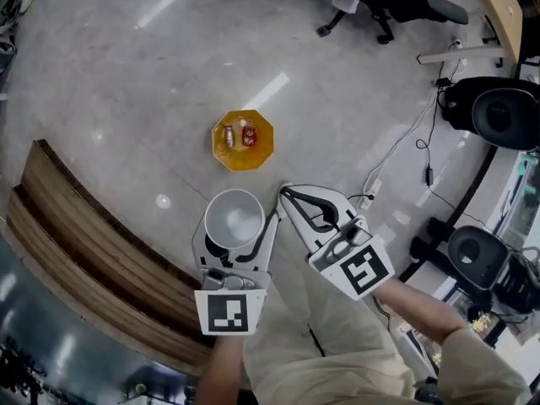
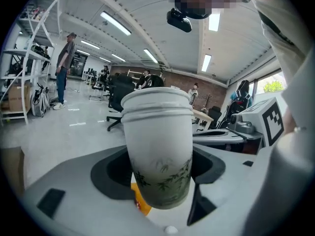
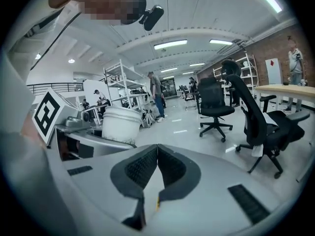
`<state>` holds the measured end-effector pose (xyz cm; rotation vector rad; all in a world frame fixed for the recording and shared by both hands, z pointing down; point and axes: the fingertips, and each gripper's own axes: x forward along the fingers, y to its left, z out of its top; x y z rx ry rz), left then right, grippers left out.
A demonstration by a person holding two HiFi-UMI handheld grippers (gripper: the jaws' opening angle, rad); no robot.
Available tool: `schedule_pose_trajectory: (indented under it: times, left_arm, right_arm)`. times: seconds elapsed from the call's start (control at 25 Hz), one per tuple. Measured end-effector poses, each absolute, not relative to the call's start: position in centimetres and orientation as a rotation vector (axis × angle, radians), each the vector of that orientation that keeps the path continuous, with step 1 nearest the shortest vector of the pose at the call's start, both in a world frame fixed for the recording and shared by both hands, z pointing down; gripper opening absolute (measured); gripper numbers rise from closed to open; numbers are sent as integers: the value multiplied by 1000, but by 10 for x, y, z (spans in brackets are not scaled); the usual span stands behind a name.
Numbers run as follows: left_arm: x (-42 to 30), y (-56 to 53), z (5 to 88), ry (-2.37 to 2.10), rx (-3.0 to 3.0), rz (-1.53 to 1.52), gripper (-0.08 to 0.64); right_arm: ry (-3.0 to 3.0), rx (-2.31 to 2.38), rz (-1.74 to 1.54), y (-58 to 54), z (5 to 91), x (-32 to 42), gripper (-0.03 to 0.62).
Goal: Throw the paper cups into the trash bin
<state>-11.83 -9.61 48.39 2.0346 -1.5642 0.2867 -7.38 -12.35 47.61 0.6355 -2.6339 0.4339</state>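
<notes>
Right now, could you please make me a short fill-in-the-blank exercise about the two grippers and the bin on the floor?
1. The left gripper is shut on a white paper ____.
2. The right gripper is empty, and its jaws are ____.
3. The yellow bin on the floor already holds ____ cans.

Missing words: cup; shut; two.

The paper cup (image 2: pixel 157 146) is white with a green bamboo-leaf print near its base, the bin (image 1: pixel 243 162) at the head view's centre is orange-yellow and holds a red can (image 1: pixel 249 135), the floor (image 1: pixel 126 74) is pale grey, and the bench (image 1: pixel 76 226) at lower left is striped brown.
</notes>
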Motion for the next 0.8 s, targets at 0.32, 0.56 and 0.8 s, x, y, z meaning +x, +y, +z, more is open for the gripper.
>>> schedule_pose_trajectory:
  times: [0.32,0.56,0.8]
  left_arm:
    - [-114,-114,638,-1541,1967,340,316]
    - [-113,-119,717,-1530,1940,360,316]
    - [-116,-133,782,-1547,1906,364,316]
  right_arm:
    - [-2574,702,518,-141,627,-67,3]
    - [-2564,663,516,-146,708,-71,3]
    - [-2566,620,481,-156,765,-80,3]
